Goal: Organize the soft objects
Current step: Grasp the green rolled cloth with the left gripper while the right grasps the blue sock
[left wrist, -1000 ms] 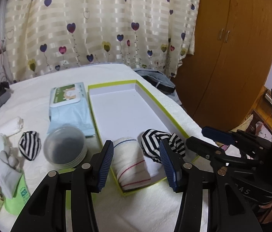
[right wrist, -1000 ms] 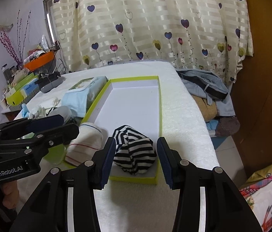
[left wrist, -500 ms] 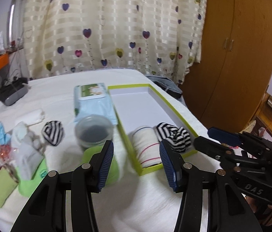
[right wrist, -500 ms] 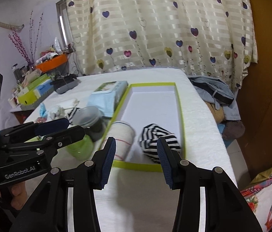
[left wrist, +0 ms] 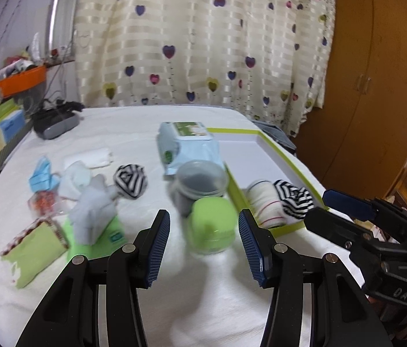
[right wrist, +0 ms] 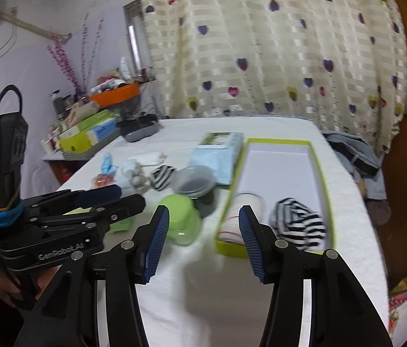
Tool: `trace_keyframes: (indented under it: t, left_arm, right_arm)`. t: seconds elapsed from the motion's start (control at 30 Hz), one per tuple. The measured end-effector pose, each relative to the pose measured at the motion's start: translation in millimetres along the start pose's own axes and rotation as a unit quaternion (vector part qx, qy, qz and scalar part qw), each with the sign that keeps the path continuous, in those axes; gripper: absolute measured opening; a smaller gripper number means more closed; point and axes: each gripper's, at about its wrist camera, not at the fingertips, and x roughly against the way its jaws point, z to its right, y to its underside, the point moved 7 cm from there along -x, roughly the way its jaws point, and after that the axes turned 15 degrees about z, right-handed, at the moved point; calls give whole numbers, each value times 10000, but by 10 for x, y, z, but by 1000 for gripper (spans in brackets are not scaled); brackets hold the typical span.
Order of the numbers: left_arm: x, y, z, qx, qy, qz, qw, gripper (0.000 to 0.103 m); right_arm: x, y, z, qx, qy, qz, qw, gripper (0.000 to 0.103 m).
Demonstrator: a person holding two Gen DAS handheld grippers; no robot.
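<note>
Left wrist view first: the job looked maybe a third done. The green-rimmed box sat right of centre with two rolled socks parked in its near end, a white sock roll with a red stripe and a black-and-white striped sock roll touching it. Everything else was out on the white tabletop: another striped sock ball left of centre, a white folded cloth above it, some pale bundled socks and a green pouch at lower left. The left hand-held gripper had its jaws well apart with nothing between the pads. A green-lidded jar sat just above the gap, not gripped. The loose striped ball was up and to the left of the fingers, near but clear of them.

Right wrist view: same story. The box filled the right-centre, white roll and striped roll side by side at its near end. The right hand-held gripper was opening, pads empty, and the white roll sat just behind its right finger without touching, I'd say. The left hand-held gripper showed at the left edge. The leftover striped ball lay well up-left of the jaws, so I'd guess that pile was what's left to sort.
</note>
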Motion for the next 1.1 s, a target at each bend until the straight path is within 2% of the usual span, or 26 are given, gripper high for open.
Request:
trace_keyframes:
  t: [0.2, 0.67, 1.1]
  left_arm:
    - [91, 40, -298, 131, -282, 27, 9995, 49]
    - [208, 190, -921, 353, -848, -20, 9958, 49]
    - [400, 313, -1670, 526, -1463, -36, 9878, 49]
  right_arm:
    - [-112, 75, -305, 100, -395, -183, 9990, 52]
    - [-371, 220, -833, 400, -831, -448, 9947, 51]
    - [-750, 416, -1135, 541, -1006, -876, 9896, 51]
